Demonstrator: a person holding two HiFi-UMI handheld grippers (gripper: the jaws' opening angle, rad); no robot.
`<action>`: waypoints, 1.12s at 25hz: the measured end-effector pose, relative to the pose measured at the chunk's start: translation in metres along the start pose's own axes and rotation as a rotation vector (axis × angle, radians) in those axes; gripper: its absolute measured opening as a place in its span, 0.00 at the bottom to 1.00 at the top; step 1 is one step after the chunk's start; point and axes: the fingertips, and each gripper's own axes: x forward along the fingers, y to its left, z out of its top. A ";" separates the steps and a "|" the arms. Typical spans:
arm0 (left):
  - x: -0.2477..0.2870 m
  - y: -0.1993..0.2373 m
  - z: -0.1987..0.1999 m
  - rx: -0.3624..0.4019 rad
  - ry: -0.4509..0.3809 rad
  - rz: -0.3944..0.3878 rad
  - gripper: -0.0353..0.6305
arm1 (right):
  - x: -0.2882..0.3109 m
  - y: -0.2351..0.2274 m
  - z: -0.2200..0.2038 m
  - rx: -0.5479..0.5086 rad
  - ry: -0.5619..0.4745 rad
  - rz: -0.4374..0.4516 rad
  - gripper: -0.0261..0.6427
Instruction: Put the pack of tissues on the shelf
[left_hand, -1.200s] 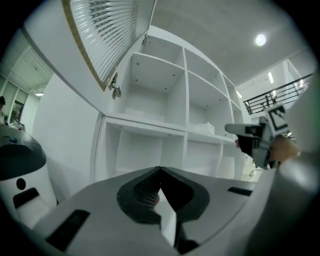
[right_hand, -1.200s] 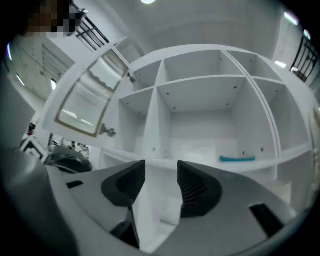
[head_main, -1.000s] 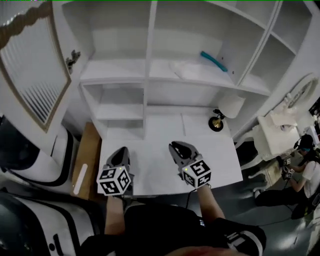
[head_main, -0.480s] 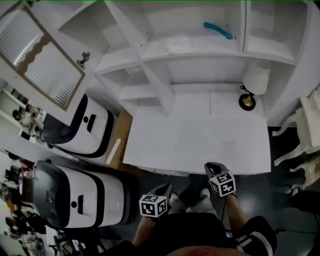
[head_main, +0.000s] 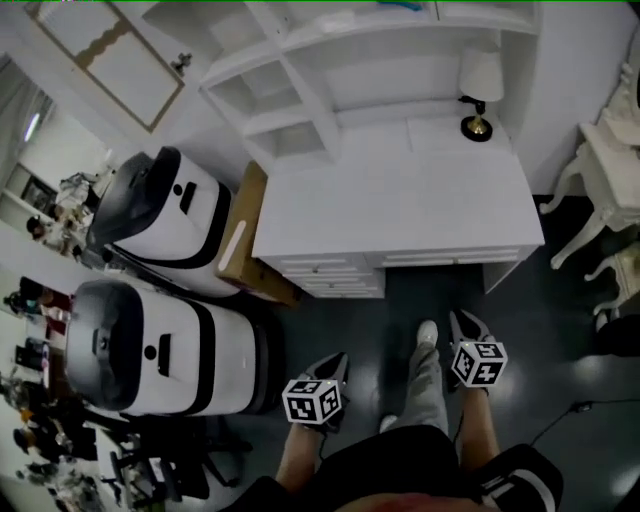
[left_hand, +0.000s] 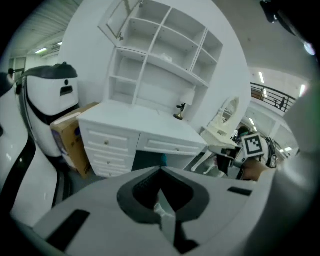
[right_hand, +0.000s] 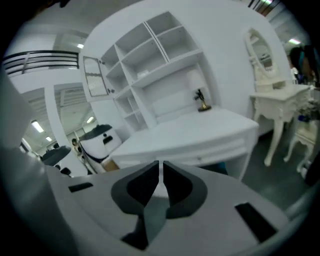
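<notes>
**Pack up on the shelf, both tools shut and down by the floor**

High on the shelf (head_main: 330, 47), on the board above the worktop (head_main: 400, 190): a pale lump, probably the pack of tissues (head_main: 337, 19), though too small and washed out at the top edge of the head view to be sure. Well apart from both tools. Drawers (head_main: 330, 275) under the worktop all closed. Cardboard box (head_main: 243, 240) wedged against the left end of the worktop, contents out of sight.

At the back right of the worktop, a lamp (head_main: 476, 95) with a white shade and a dark round base. Left of the box, two large white-and-black machines (head_main: 160, 225), one behind the other. At the far right, a white dressing table (head_main: 610, 150) with curved legs.

Left tool (head_main: 337, 362) and right tool (head_main: 456, 320) low over the dark floor (head_main: 560, 340), short of the worktop's front edge, a pale shoe (head_main: 427, 332) between them. Jaws of the left tool together on nothing. Jaws of the right tool drawn in to a thin slit, nothing in it.
</notes>
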 end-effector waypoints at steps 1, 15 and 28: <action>-0.022 0.005 -0.025 -0.045 -0.006 -0.033 0.07 | -0.021 0.012 -0.034 0.020 0.038 -0.027 0.10; -0.327 -0.217 0.211 0.065 -1.057 -0.093 0.07 | -0.311 0.267 0.254 -0.143 -0.738 0.383 0.08; -0.273 -0.235 0.126 0.201 -0.782 -0.033 0.07 | -0.310 0.279 0.167 -0.359 -0.528 0.282 0.07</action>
